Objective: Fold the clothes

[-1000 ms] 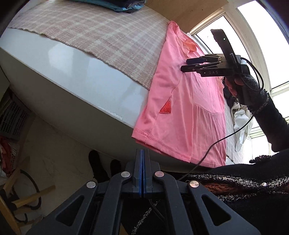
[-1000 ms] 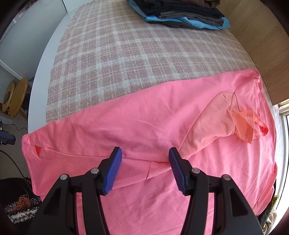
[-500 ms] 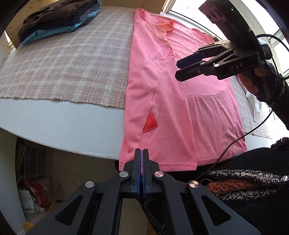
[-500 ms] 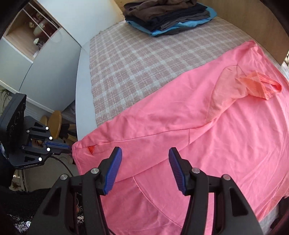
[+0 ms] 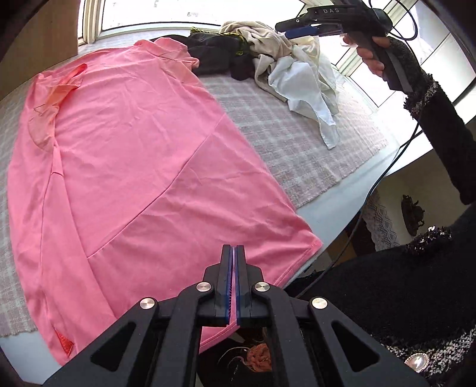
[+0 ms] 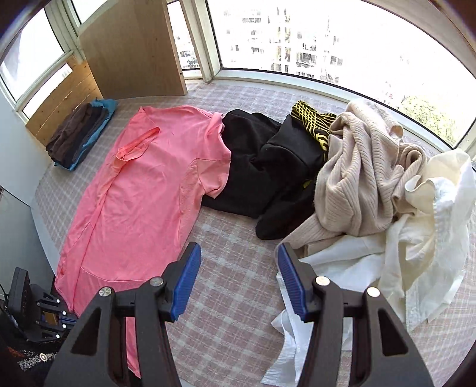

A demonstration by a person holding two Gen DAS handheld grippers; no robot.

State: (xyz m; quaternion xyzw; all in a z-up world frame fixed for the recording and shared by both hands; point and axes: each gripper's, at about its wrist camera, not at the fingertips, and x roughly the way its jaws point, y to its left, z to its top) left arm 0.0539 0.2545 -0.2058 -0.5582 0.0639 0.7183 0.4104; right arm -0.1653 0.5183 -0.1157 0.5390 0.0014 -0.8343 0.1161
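The right gripper (image 6: 238,279) has been swung, open and empty, from the pink shirt (image 6: 142,190) toward the unfolded pile (image 6: 372,190); the left gripper (image 5: 233,285) is kept shut, empty.

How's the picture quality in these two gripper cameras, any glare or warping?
Left wrist view: windows blown out white, table edge bowed by fisheye, pink shirt sharp. Right wrist view: sunlit windows glare, frame corners dark, clothes pile clear.

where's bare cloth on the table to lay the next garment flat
Bare plaid tablecloth lies between the pink shirt and the white garment, and between the shirt and the folded stack. It is crowded around the black garment and beige sweater.
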